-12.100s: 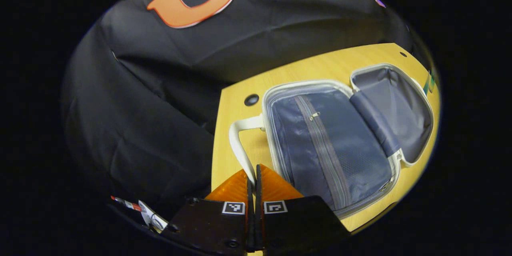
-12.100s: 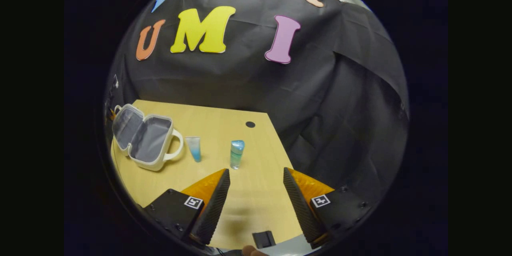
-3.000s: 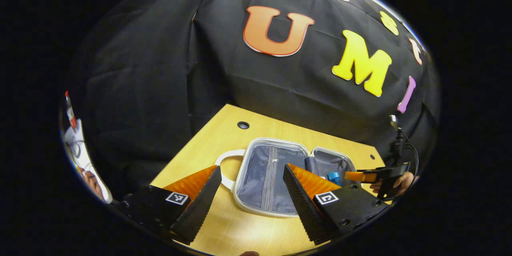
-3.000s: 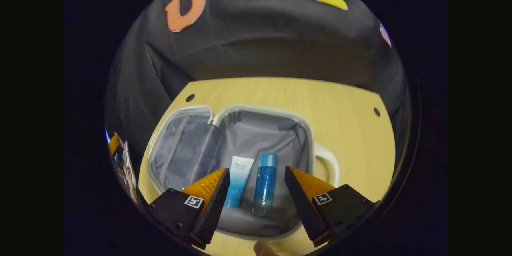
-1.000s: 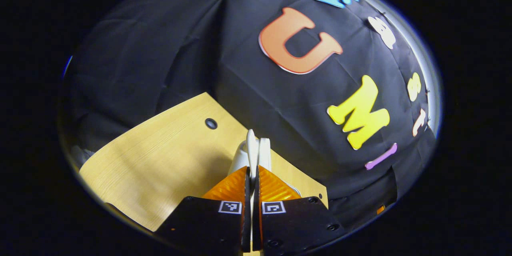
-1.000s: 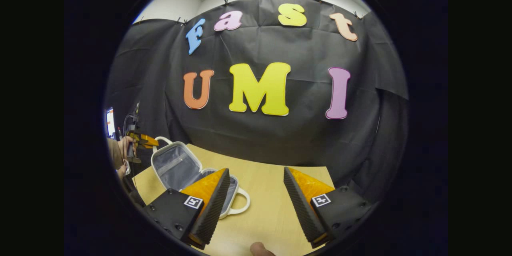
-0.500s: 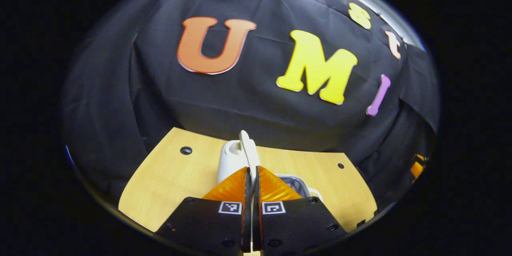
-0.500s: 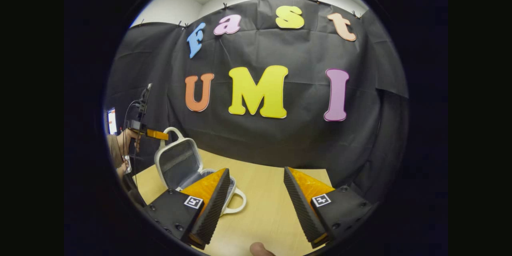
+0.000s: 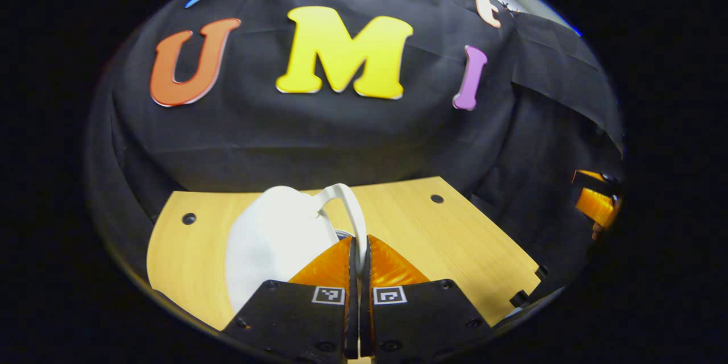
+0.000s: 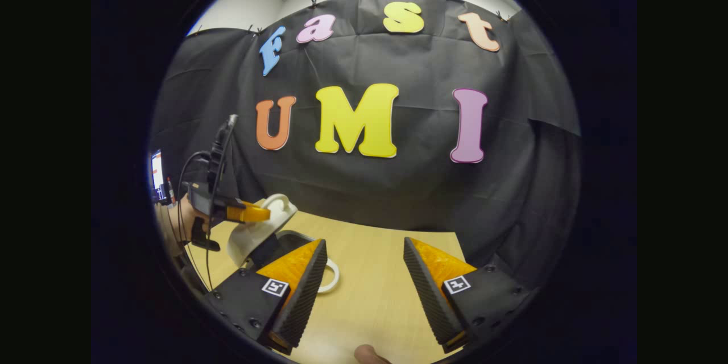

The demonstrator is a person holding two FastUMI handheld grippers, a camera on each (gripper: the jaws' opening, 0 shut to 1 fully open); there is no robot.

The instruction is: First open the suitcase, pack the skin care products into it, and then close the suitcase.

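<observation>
Left hand-held gripper: its two orange ribbed fingers are pressed together on the thin white loop handle of the lid of the small white hard-shell suitcase. In the left gripper view the lid's smooth white outer face tilts over the lower half, and a narrow dark slit remains beside the handle. In the right gripper view the same hand-held gripper, held by a hand with black cables rising from it, grips that handle at the far left of the table, with the lid slanted above the base and a gap between the two halves. The base's own white handle lies flat on the table, pointing right.

Right hand-held gripper: fingers spread wide with nothing between them, hovering over the near middle of the table, well apart from the suitcase. It also appears at the far right edge of the left gripper view.

The light wooden table is bare from the suitcase to its right edge; dark round holes sit near its far corners. Square black-and-white marker tags are fixed to the gripper bodies. No readable brand or label shows on the suitcase; its contents are hidden.
</observation>
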